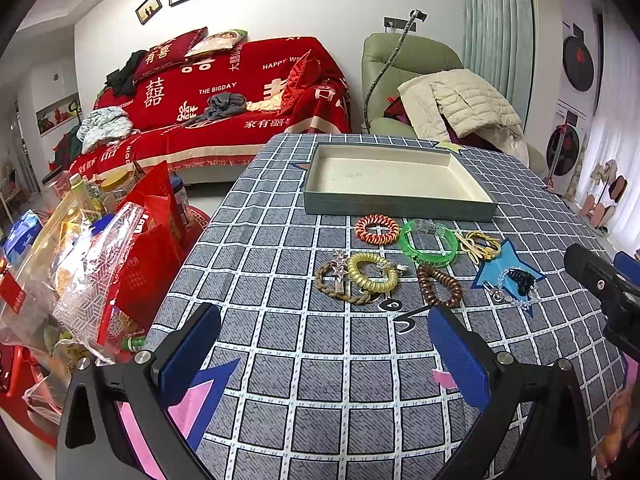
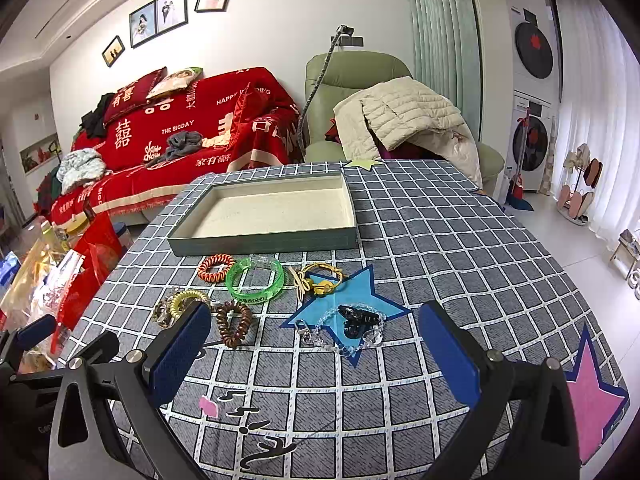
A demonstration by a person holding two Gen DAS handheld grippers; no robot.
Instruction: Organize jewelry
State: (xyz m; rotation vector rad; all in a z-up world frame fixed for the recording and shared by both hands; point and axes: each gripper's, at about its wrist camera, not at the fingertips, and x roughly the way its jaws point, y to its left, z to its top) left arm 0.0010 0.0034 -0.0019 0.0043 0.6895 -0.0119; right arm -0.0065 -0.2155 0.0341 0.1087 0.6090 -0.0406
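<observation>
An empty grey-green tray (image 1: 396, 205) (image 2: 264, 242) with a cream lining sits at the table's far side. In front of it lie an orange spiral hair tie (image 1: 377, 229) (image 2: 216, 267), a green bangle (image 1: 428, 242) (image 2: 254, 282), a yellow cord piece (image 1: 478, 245) (image 2: 318, 278), a yellow coil tie (image 1: 372, 272), a brown chain bracelet (image 1: 340, 284), a brown coil tie (image 1: 439, 285) (image 2: 234, 322), a black hair claw (image 1: 520, 279) (image 2: 354, 318) and a clear bead bracelet (image 2: 344, 342). My left gripper (image 1: 324, 344) and right gripper (image 2: 316, 344) are open and empty, short of the jewelry.
The table has a grey checked cloth (image 1: 340, 380) with star patches. Bags of snacks (image 1: 80, 260) crowd its left side. A red sofa (image 1: 224, 100) and a green armchair (image 2: 360, 92) with a jacket stand behind. The right gripper's body (image 1: 604, 284) shows at the left view's right edge.
</observation>
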